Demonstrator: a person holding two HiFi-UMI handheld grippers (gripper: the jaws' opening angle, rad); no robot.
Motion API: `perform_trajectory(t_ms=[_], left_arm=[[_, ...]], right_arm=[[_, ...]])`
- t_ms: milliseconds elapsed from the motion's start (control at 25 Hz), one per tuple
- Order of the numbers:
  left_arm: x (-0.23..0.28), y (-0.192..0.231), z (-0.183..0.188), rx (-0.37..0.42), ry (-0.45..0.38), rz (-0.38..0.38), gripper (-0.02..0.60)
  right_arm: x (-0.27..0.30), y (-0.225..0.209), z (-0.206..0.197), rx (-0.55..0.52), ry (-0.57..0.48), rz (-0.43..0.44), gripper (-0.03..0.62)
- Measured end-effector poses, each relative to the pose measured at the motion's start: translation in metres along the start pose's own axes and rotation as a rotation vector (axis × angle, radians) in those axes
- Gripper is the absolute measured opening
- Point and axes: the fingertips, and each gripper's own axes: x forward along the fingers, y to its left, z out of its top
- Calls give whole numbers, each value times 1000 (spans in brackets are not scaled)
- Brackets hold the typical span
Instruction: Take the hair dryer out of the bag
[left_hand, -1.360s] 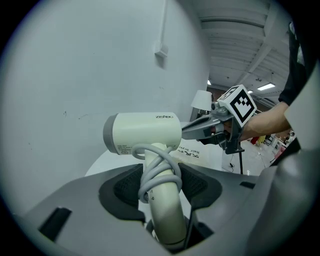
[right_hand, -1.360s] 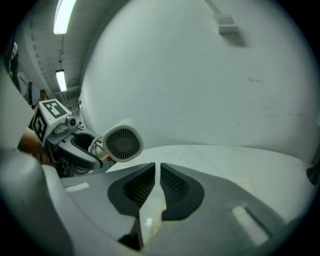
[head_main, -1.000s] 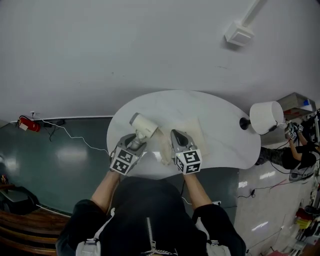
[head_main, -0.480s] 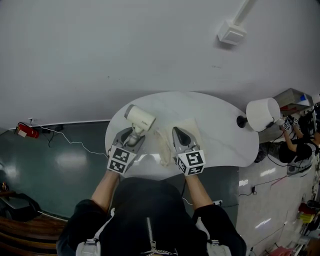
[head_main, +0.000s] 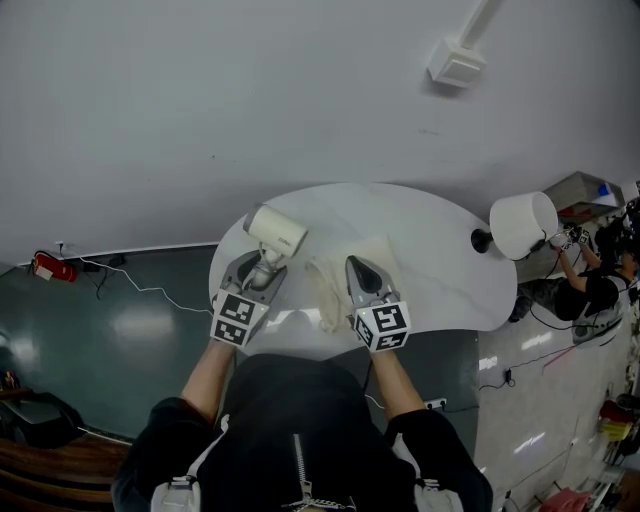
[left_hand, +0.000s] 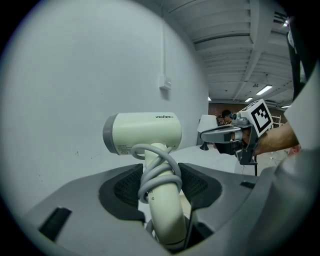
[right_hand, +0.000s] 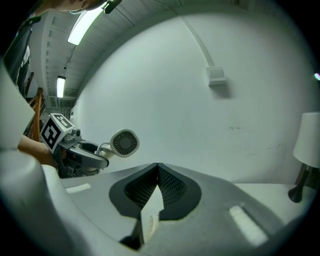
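Step in hand: lift-out, late stage. Judged from the hair dryer (left_hand: 142, 131) standing clear of the bag (head_main: 325, 290).
Landmark: the bag, a limp cream cloth lying on the white table (head_main: 440, 270).
Left gripper (head_main: 258, 272): just left of the bag. Jaws stand wide and are clamped on the hair dryer's handle (left_hand: 167, 215), one pad on each side, pressing against it.
Cord (left_hand: 159, 172): grey, looped round the handle at pad level, so the grip takes in cord as well as handle.
Hair dryer, place: up and to the left of the bag, apart from it, no cloth on it. Barrel is crosswise above the handle. The right gripper view shows its round rear grille facing that side.
Right gripper (head_main: 356, 270): on the bag's right part. Jaws are closed tip to tip, with a pale strip of the bag's cloth nipped between the pads.
Bag, state: slack and flattened between the two grippers. Whether the mouth is open, cannot tell.
Lamp (head_main: 520, 225): far right of the bag at the table edge, well apart from the work.
Progress (judgement): dryer out, or as good as out. Only setting down and letting go remain.
Next move calls for: carry the dryer further left of the bag, lower it onto bare table, and open the left jaws only once it rests. The right hand keeps the cloth pinned until then.
Watch for: the cord loop slipping under the pads, and a trailing cord end catching the bag. The free end is not visible.
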Motion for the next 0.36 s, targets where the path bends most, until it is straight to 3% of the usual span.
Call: perform_trajectory(t_ms=[360], left_arm=[[-1, 2, -3, 2, 9, -7, 222]], right_arm=[[-2, 4, 1, -13, -1, -2, 3]])
